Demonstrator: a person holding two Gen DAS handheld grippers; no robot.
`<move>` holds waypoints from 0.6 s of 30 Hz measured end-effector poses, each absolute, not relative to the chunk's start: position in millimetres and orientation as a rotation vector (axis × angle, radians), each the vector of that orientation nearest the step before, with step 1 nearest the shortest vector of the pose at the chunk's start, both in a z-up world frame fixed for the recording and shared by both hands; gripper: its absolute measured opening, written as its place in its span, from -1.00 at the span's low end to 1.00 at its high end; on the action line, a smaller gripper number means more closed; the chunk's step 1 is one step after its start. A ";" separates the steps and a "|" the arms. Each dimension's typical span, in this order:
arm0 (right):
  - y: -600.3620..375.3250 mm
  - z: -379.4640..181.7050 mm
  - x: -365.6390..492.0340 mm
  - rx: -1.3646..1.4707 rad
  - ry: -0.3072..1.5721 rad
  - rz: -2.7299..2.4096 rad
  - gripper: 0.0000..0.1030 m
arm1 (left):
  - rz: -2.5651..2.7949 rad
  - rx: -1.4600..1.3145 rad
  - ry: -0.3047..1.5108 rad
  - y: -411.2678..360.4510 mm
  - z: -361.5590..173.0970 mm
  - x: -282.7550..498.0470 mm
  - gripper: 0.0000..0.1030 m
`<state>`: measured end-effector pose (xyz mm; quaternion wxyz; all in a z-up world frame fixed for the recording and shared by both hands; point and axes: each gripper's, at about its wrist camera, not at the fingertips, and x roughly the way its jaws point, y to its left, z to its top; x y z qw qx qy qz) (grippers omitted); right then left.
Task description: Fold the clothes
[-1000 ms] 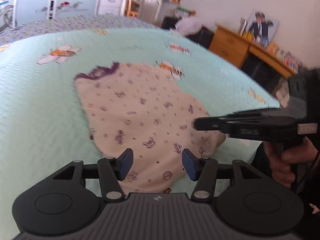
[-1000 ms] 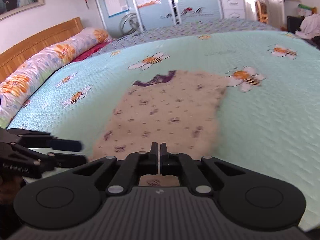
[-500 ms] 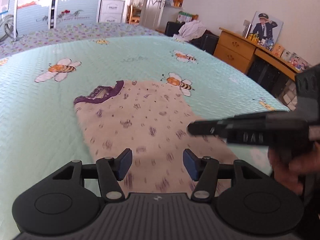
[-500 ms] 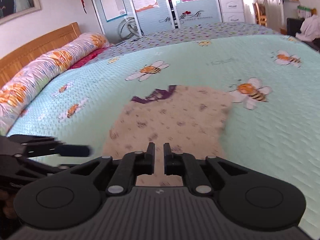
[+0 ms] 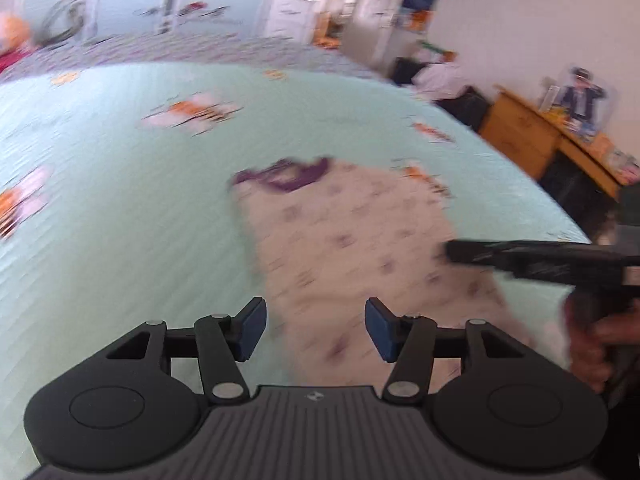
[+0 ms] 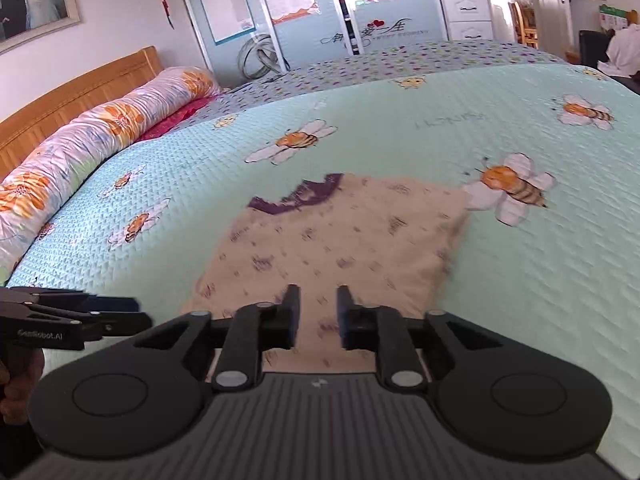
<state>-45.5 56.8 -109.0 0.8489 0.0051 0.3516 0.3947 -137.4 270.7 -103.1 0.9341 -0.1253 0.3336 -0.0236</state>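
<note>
Soft, light shirt (image 6: 340, 240) lying flat on the bed (image 6: 520, 320). Best grabbed by a near corner. Left gripper (image 5: 314, 330) open, empty; right gripper (image 6: 318, 316) just opening, empty.

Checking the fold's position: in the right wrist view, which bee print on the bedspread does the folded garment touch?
The large bee at the folded garment's far right corner; the other bees lie clear of it on bare bedspread.

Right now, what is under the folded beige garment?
The beige garment lies flat on the mint bee-print bedspread, which shows all around it. Whatever lies directly beneath it or between its layers is covered. Neither tool touches it.
</note>
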 end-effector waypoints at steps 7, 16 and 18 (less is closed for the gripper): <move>18.0 -131.9 -35.0 0.023 0.836 0.756 -1.00 | 0.030 -0.213 0.813 281.7 -133.4 -142.9 0.08; 69.7 -100.6 -19.1 -0.083 0.709 0.804 -1.00 | 0.012 -0.102 0.742 262.1 -98.6 -84.9 -1.00; 86.7 -109.0 -2.2 -0.110 0.776 0.802 -1.00 | 0.033 -0.107 0.823 263.1 -117.8 -62.1 -1.00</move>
